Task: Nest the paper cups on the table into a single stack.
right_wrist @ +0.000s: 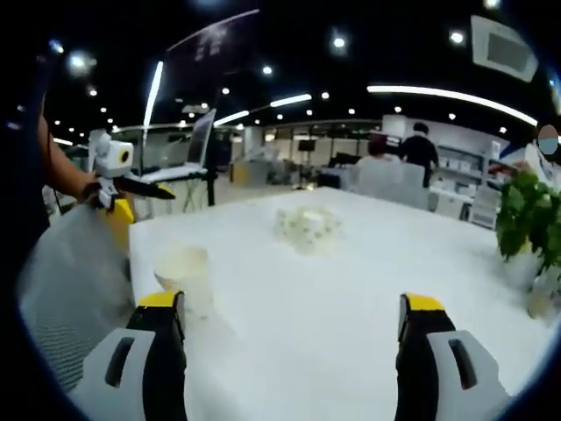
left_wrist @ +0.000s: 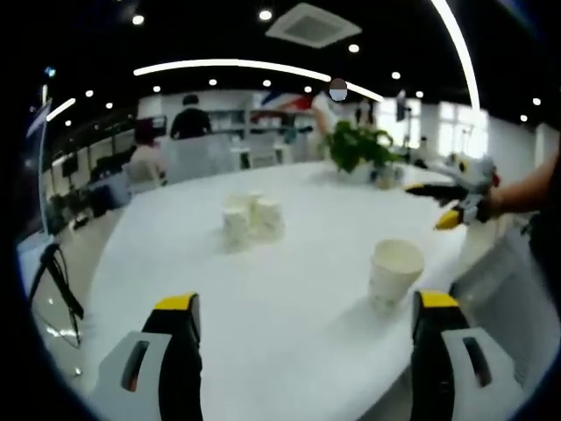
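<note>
— What sort of place is this?
— An open-plan office: beyond the big white table (left_wrist: 289, 298) sit seated people (left_wrist: 190, 118), shelving (left_wrist: 263, 123), a potted plant (left_wrist: 358, 145) and ceiling light strips (left_wrist: 237, 66).

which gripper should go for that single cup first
Left, probably. The lone cup stands upright just ahead of its open jaws, beside the right one. In the right gripper view it sits off by the left jaw.

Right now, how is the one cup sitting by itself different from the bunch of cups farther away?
The lone white paper cup stands upright, mouth up, near the table edge; the cluster of white paper cups sits mid-table, touching, apparently upside down. The lone cup looks bigger, being closer. Both are white paper.
</note>
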{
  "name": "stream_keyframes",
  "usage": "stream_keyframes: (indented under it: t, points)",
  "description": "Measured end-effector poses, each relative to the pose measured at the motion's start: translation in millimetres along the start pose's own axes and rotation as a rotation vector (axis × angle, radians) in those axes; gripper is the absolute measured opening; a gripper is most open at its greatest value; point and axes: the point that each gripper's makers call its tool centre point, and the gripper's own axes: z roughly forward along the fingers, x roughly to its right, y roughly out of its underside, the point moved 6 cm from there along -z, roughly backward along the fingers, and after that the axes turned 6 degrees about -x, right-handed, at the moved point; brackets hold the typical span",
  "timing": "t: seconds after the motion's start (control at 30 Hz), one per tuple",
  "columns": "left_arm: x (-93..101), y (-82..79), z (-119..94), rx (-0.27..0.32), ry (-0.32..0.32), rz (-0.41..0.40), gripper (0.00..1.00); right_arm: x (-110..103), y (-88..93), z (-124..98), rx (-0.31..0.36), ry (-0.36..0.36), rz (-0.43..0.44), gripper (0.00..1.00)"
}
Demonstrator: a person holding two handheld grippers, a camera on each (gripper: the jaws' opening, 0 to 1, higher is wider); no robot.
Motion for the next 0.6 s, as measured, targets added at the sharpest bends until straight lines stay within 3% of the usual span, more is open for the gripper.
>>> stream_keyframes:
  t: [0.23, 0.3, 0.37, 0.6]
  points:
    - [-1.9, 2.0, -2, -0.024, -0.015, 0.001, 0.99, 2, 7.4, 0, -0.029, 0.006, 0.003, 1.00]
    - [-0.8, 3.6, -2, -0.034, 0.017, -0.032, 0.99, 3, 8.5, 0, -0.027, 0.007, 0.014, 1.00]
    - [-3.3, 0.0, -4, -0.008, 0.024, -0.031, 0.99, 5, 11.4, 1, -0.030, 0.010, 0.026, 1.00]
    - [-20.6, 8.3, 2, -0.046, 0.033, -0.085, 0.99, 8, 8.9, 0, -0.035, 0.013, 0.039, 1.00]
